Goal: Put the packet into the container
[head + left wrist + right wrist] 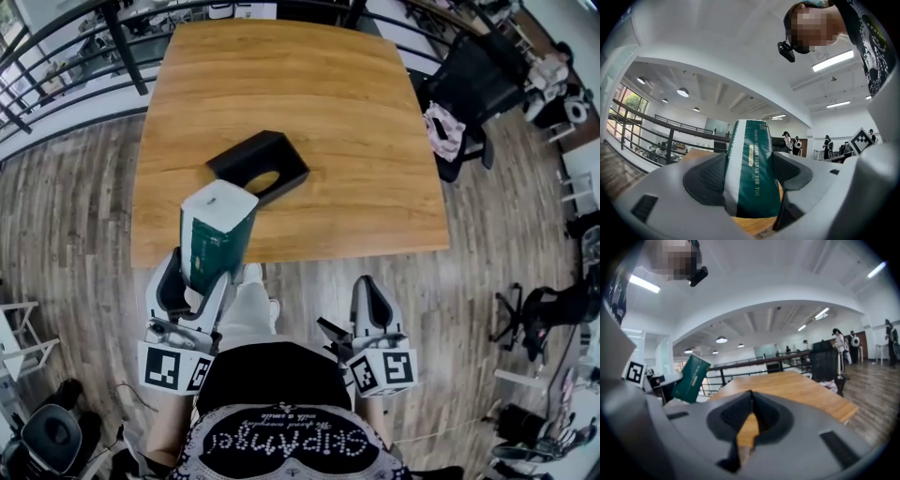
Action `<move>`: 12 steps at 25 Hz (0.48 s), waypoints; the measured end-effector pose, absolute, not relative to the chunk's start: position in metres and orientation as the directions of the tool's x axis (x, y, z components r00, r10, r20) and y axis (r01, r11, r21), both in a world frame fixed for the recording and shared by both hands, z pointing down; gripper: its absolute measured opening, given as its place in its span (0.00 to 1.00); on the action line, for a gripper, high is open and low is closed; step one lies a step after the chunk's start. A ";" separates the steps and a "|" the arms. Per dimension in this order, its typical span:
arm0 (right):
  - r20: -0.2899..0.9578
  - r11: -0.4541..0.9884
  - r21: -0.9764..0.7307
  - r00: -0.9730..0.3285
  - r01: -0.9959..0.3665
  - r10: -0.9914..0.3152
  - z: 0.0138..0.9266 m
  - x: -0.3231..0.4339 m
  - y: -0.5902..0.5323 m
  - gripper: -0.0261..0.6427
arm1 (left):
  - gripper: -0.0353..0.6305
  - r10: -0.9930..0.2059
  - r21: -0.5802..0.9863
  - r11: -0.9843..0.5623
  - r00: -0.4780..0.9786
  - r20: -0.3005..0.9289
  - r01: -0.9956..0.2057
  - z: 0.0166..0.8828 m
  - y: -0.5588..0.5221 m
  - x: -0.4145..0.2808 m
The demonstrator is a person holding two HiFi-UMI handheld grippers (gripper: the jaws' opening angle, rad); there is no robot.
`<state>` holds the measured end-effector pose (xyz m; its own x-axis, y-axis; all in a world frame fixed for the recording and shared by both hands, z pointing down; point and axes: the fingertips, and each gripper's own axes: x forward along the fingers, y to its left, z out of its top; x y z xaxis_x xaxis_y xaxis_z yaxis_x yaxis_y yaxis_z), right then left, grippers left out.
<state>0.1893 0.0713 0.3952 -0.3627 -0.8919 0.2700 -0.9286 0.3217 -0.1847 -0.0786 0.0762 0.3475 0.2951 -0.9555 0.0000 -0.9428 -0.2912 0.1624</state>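
Observation:
A green and white packet (pixel 216 234) stands upright in my left gripper (pixel 200 281), which is shut on it near the table's front edge. In the left gripper view the packet (pixel 752 168) fills the space between both dark pads. The container, a black box (pixel 259 167) with an oval opening on top, lies on the wooden table (pixel 309 103) just beyond the packet. My right gripper (pixel 370 305) is held low in front of the table, shut with nothing between its pads (pixel 751 414). The right gripper view shows the packet (pixel 691 379) at the left.
A black office chair (pixel 469 94) with a pink cloth stands at the table's right side. A black railing (pixel 75 66) runs behind and left of the table. Wooden floor surrounds the table, with more chairs at the far right.

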 end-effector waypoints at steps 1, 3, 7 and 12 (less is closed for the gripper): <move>0.273 0.322 -0.186 -0.363 -0.928 -0.891 0.396 0.187 0.065 0.10 | 0.56 -0.957 0.165 -0.286 0.290 0.001 -0.944 0.348 0.070 -0.081; 0.275 0.325 -0.188 -0.367 -0.927 -0.889 0.395 0.182 0.051 0.10 | 0.56 -0.959 0.169 -0.278 0.282 0.000 -0.946 0.348 0.055 -0.087; 0.269 0.343 -0.186 -0.383 -0.921 -0.884 0.385 0.166 0.017 0.10 | 0.56 -0.960 0.167 -0.276 0.278 -0.008 -0.947 0.344 0.018 -0.099; 0.267 0.349 -0.180 -0.387 -0.920 -0.883 0.376 0.151 -0.030 0.10 | 0.56 -0.961 0.171 -0.275 0.277 -0.014 -0.946 0.338 -0.031 -0.111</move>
